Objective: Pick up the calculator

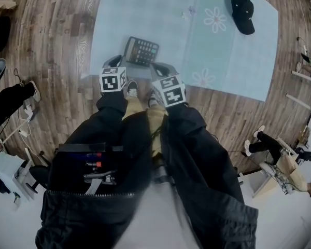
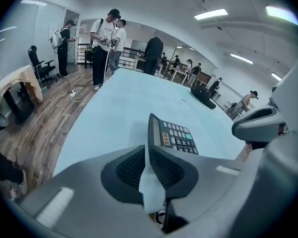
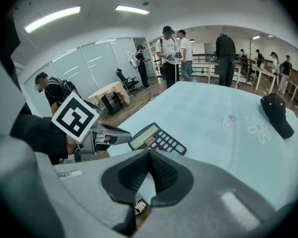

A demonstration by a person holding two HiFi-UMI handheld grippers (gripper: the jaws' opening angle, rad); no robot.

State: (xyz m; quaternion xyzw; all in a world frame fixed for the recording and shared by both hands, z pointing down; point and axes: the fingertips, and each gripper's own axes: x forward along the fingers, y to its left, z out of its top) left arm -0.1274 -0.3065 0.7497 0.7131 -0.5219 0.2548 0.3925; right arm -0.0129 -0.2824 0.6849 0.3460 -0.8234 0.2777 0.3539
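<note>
The left gripper (image 2: pixel 145 151) is on the left. Its two jaws are squeezed almost together, with only a thin slit between them. They pinch the near left edge of the calculator (image 2: pixel 175 134). The calculator is at the near edge of the pale blue desk (image 1: pixel 160 14), right in front of the person. It is tipped, so its keys face up and to the right. I cannot tell if it is all the way off the desk. The right gripper (image 3: pixel 149 155) is just beside it on the right. Its jaws are together at the tips and hold nothing. Far off on the right of the desk lies a black cap (image 1: pixel 242 12).
</note>
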